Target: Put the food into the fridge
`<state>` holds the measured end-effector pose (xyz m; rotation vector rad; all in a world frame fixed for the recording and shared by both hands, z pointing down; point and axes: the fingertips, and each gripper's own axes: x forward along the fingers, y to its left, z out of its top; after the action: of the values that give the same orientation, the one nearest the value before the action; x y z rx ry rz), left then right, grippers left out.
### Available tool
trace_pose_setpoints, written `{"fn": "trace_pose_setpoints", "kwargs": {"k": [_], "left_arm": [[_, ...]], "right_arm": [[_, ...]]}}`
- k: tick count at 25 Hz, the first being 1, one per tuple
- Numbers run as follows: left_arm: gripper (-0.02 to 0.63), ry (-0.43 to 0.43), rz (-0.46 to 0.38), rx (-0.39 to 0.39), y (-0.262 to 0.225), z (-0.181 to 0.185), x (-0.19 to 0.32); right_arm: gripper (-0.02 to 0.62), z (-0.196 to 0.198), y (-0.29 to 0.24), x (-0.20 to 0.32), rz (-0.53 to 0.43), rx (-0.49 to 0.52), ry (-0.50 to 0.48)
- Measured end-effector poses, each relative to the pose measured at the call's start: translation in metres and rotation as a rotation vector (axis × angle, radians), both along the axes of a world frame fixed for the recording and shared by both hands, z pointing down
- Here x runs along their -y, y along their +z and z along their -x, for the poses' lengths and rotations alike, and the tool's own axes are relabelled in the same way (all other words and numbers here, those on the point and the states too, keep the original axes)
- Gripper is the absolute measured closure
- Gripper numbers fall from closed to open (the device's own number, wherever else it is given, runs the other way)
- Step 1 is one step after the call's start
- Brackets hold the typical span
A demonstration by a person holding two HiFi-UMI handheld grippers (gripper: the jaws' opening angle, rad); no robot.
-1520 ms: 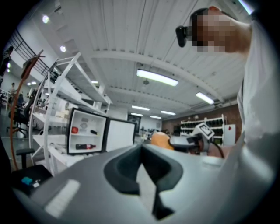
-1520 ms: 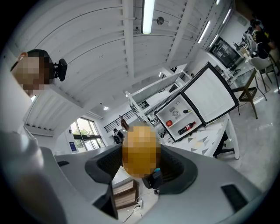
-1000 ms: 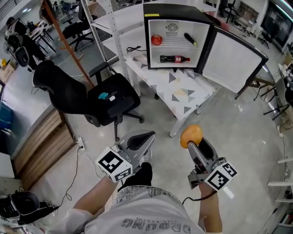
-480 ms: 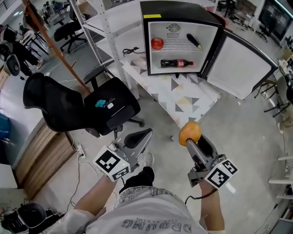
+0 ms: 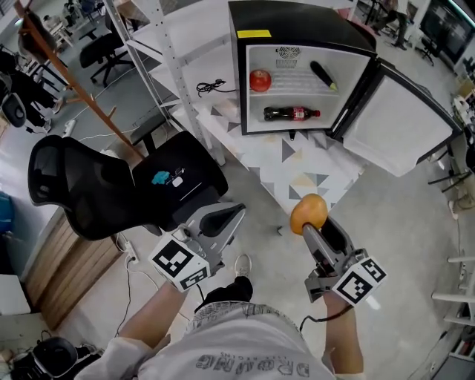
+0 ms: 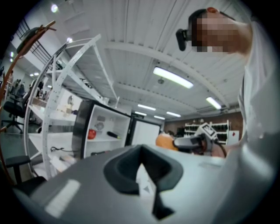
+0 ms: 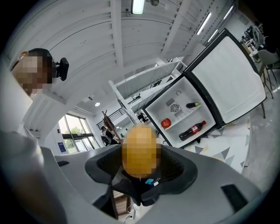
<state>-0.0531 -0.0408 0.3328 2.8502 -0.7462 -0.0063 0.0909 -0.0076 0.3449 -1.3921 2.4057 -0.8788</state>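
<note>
Head view, fridge (image 5: 297,21) nearer, right hand-held gripper (image 5: 312,226) clamping orange (image 5: 309,211), left hand-held gripper (image 5: 231,215) closed

lighting bright and even in all three views. ceiling strip lights (image 6: 173,78) glare white in the left gripper view; a window (image 7: 75,131) adds daylight in the right gripper view. floor (image 5: 401,215) shadows soft. orange (image 5: 309,213) carries a faint highlight. head view sharp throughout. both gripper views bend heavily, corners black. left gripper (image 6: 141,153) body near lens blurred; fridge (image 6: 103,131) beyond slightly soft.
</note>
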Motion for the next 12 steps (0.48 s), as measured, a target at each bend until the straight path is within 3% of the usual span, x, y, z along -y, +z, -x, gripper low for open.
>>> {"fn": "trace_pose_setpoints", "kwargs": {"k": [12], "left_arm": [[0.598, 0.025, 0.002, 0.007, -0.001, 0.002, 0.071]], "right_arm": [[0.342, -0.008, -0.002, 0.066, 0.004, -0.016, 0.039]]}}
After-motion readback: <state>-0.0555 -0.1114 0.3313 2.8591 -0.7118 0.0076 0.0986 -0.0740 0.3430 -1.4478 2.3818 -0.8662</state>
